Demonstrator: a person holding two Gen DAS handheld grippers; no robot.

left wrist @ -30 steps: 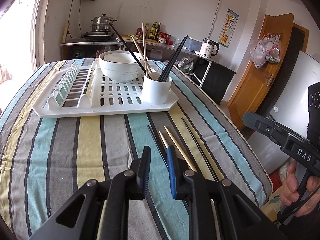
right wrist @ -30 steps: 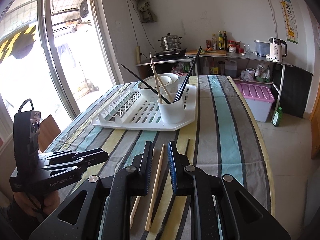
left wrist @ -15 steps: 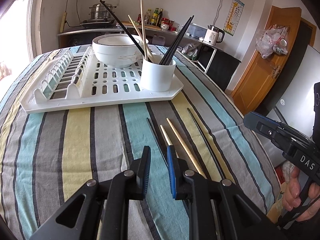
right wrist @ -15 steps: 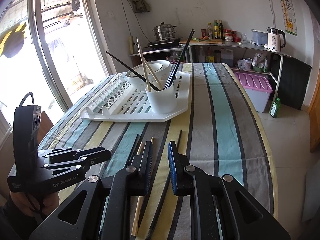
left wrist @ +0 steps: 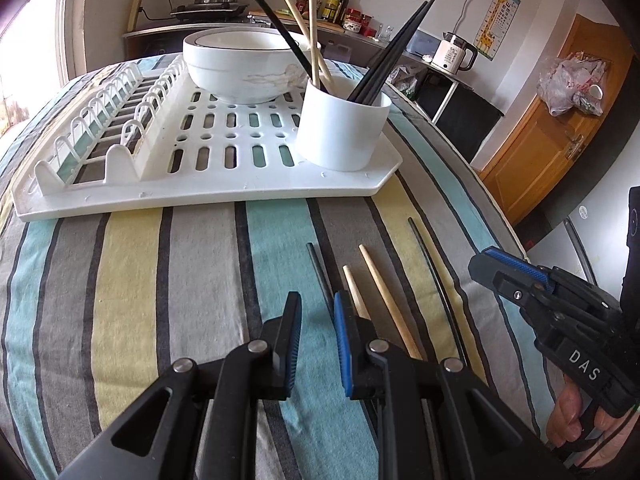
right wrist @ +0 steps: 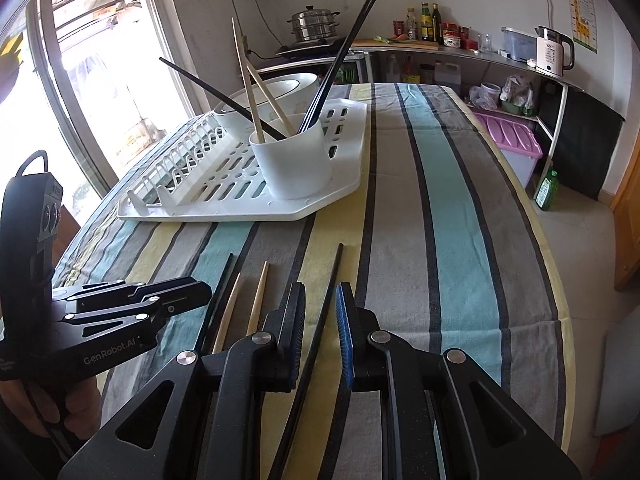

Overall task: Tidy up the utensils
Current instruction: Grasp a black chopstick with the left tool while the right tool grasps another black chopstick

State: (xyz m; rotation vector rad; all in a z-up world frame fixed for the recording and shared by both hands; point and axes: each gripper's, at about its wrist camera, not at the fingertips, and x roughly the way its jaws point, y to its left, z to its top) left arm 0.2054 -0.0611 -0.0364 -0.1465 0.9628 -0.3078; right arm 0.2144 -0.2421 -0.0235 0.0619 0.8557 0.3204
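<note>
Four loose chopsticks lie on the striped tablecloth: a black one (left wrist: 316, 264), two wooden ones (left wrist: 378, 280), and another black one (left wrist: 430, 264). My left gripper (left wrist: 317, 304) is open just above the left black chopstick and holds nothing. My right gripper (right wrist: 321, 294) is open too. The right black chopstick (right wrist: 334, 276) lies on the cloth in line with its gap, and the pads do not press it. A white cup (left wrist: 344, 132) on the dish rack (left wrist: 200, 196) holds several black and wooden chopsticks.
A white bowl (left wrist: 244, 68) stands at the back of the rack. The table edge (right wrist: 548, 264) drops to the floor on the right. Each gripper shows in the other's view, the right gripper (left wrist: 494, 268) and the left gripper (right wrist: 200, 292), with hands at the handles.
Both grippers have moved forward and lower towards the loose chopsticks, so the rack and cup look nearer. The jaw gaps are unchanged. The chopsticks have not moved.
</note>
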